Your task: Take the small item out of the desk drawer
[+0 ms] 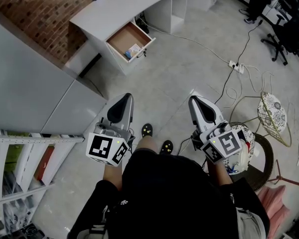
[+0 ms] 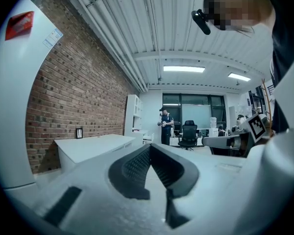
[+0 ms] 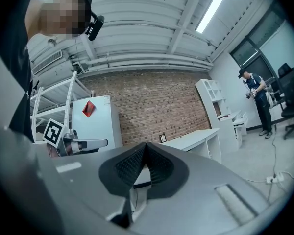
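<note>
In the head view a white desk (image 1: 124,4) stands far ahead against the brick wall, its wooden drawer (image 1: 120,38) pulled open. A small pale item (image 1: 133,50) lies near the drawer's front right corner. My left gripper (image 1: 127,96) and right gripper (image 1: 193,99) are held level at waist height, well short of the desk, both shut with nothing between the jaws. In the left gripper view the jaw tips (image 2: 150,146) meet, with the desk (image 2: 95,146) to the left behind them. The right gripper view shows its tips (image 3: 146,145) closed, the desk (image 3: 193,141) just beyond.
A power strip (image 1: 236,66) with cables trails over the floor at right. A wire chair (image 1: 274,111) and a round stool (image 1: 259,153) stand close on my right. A white cabinet (image 1: 35,93) and shelving (image 1: 15,173) line the left. A person (image 2: 165,126) stands far across the room.
</note>
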